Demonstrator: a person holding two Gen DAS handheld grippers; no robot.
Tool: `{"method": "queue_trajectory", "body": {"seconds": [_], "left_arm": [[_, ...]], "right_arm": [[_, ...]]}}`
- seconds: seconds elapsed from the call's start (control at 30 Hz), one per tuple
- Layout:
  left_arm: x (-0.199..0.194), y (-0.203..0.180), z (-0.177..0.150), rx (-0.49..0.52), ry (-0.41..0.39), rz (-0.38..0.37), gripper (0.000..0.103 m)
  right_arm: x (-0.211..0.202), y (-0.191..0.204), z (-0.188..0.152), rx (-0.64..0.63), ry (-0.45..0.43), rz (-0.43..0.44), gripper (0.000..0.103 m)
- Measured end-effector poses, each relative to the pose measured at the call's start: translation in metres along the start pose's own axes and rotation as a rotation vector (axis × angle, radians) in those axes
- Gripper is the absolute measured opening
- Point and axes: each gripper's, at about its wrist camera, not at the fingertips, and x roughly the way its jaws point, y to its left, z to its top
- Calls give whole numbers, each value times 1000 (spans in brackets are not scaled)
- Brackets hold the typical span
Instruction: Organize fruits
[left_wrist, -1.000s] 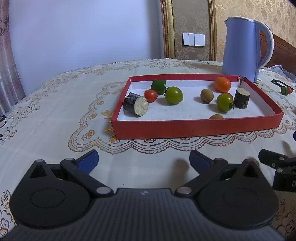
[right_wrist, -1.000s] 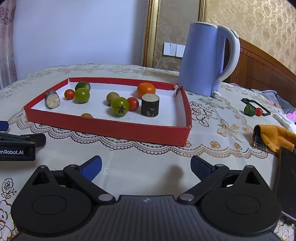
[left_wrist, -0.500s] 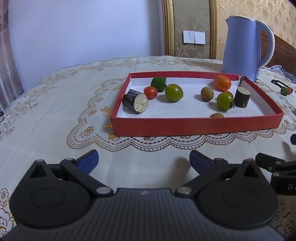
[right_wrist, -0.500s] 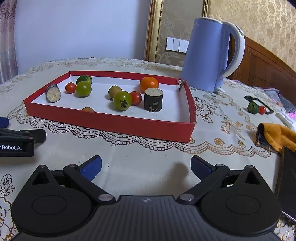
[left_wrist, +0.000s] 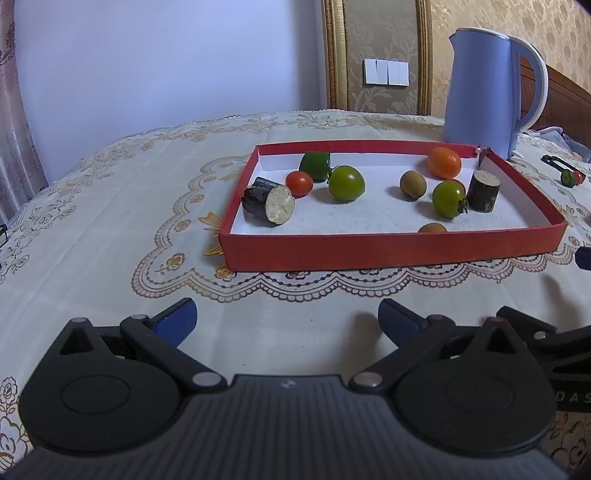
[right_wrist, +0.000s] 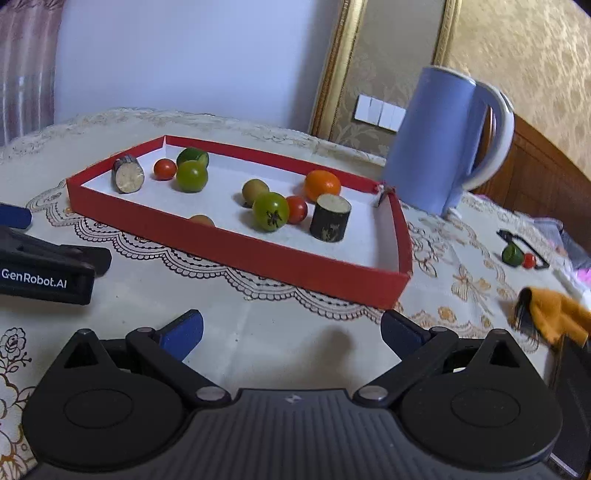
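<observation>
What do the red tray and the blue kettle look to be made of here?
The red tray looks like matte cardboard, probably a box lid: thin folded walls, white paper lining, and a split far corner by the kettle. The blue kettle looks like smooth, slightly glossy plastic with a white-trimmed handle; soft highlights suggest plastic rather than metal, though that stays a guess.

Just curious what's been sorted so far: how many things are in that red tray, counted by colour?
Inside the red tray:
Green: 3
Red: 2
Orange: 1
Brownish: 2
Dark cut chunks: 2
Total: 10
</observation>
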Motion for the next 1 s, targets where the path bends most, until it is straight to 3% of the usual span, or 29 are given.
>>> {"method": "queue_trajectory", "body": {"seconds": [0.23, 0.4, 1.0], "left_arm": [[1, 0, 0, -6, 1, 1, 103], [1, 2, 0, -13, 8, -6, 103], [0, 2, 0, -19, 4, -1, 103]], "right_arm": [[4, -8, 0, 46, 18, 41, 103], [14, -29, -2, 178, 60, 144, 103], [6, -38, -4, 161, 64, 131, 103]]}}
